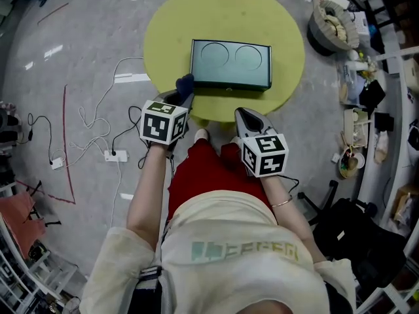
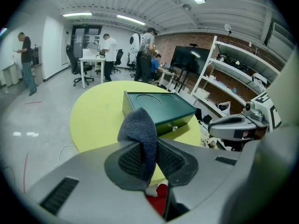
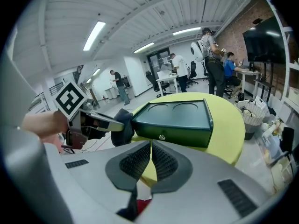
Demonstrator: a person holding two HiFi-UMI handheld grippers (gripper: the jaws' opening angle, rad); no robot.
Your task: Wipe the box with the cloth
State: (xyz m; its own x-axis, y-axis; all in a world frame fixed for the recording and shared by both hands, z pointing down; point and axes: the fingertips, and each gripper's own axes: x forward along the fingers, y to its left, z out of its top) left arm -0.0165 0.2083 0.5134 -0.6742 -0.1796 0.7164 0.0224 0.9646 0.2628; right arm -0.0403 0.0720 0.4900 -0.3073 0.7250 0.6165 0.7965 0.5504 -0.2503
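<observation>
Box x1, dark green, on round table. L tongs clamp 1 cloth; R tongs closed, empty.

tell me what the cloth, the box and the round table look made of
Cloth: soft knitted or terry fabric, blue-grey; fuzzy looped surface, limp fold.
Box: dark green, smooth with a faint sheen, crisp edges, two circles pressed in the lid; painted metal or hard plastic, cannot tell.
Table: flat yellow-green, matte, uniform; probably laminate or painted board.

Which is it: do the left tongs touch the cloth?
Touching. The left gripper view shows the left tongs shut on the cloth, its fold pinched between them.
</observation>
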